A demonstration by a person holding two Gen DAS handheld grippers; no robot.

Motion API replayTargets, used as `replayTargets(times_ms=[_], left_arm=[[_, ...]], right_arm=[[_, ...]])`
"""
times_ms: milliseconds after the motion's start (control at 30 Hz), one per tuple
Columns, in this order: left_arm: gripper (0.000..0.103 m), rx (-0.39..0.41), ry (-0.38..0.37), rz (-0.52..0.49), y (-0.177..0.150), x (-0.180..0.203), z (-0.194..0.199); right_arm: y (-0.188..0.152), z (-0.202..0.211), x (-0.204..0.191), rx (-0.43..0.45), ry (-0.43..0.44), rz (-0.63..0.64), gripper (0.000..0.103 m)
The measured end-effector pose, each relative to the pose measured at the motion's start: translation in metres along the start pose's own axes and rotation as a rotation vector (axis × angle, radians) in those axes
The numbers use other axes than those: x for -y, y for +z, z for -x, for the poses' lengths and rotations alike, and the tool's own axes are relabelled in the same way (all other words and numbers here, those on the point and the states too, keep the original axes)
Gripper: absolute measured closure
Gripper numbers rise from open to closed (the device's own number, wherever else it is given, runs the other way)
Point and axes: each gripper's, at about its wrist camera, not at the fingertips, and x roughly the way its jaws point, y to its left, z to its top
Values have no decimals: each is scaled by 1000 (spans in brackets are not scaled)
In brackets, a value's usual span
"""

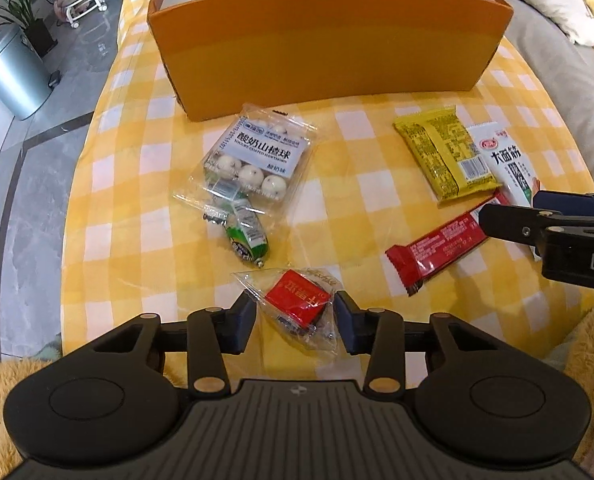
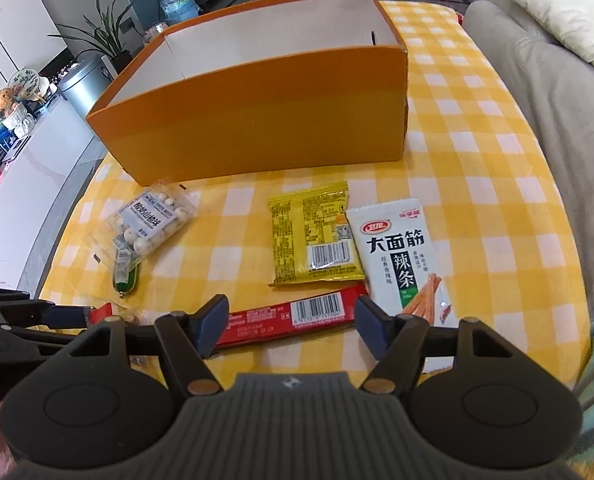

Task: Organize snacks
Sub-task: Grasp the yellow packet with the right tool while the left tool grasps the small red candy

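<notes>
Both fisheye views sit low and close over the yellow-and-white checked tablecloth (image 1: 337, 208), facing the tall orange cardboard box (image 1: 329, 52) in the upper frame. The left wrist view looks from the table's left side; the right wrist view from its right. Both share the box, the long red bar wrapper (image 2: 293, 318) and the clear bag of white balls (image 1: 253, 160).

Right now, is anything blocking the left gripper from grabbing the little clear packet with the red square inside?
Nothing visible is. The clear packet with the red square already lies between the open left gripper fingers. Its way to the orange cardboard box crosses the clear bag of white balls and small green packet.
</notes>
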Motion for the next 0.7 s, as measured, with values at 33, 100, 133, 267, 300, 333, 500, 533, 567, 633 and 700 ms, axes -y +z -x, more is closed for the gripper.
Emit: replayTargets(times_ms=[33, 100, 133, 267, 300, 333, 500, 533, 567, 633, 700], left_arm=[[57, 2, -2, 11, 0, -1, 0], [57, 12, -9, 25, 2, -2, 3], [57, 22, -20, 28, 3, -2, 6], [57, 63, -64, 33, 11, 2, 22], [57, 73, -69, 34, 14, 4, 24], [57, 84, -75, 33, 18, 6, 26], [57, 113, -90, 30, 36, 14, 30], [57, 114, -87, 28, 39, 15, 28], [57, 115, -85, 29, 42, 15, 27], [57, 111, -79, 38, 48, 15, 23], [57, 109, -76, 43, 53, 15, 20]], right_arm=[[1, -1, 0, 2, -2, 1, 36], [3, -2, -1, 7, -9, 9, 36], [4, -1, -1, 12, -12, 13, 36], [9, -4, -4, 30, -34, 58, 36], [9, -5, -5, 34, -42, 72, 36], [11, -7, -5, 36, -53, 85, 36], [17, -21, -7, 27, -95, 147, 36], [17, -25, -7, 26, -92, 151, 36], [18, -28, -6, 24, -92, 152, 36], [19, -34, -7, 26, -98, 163, 36], [20, -41, -7, 29, -107, 177, 36]])
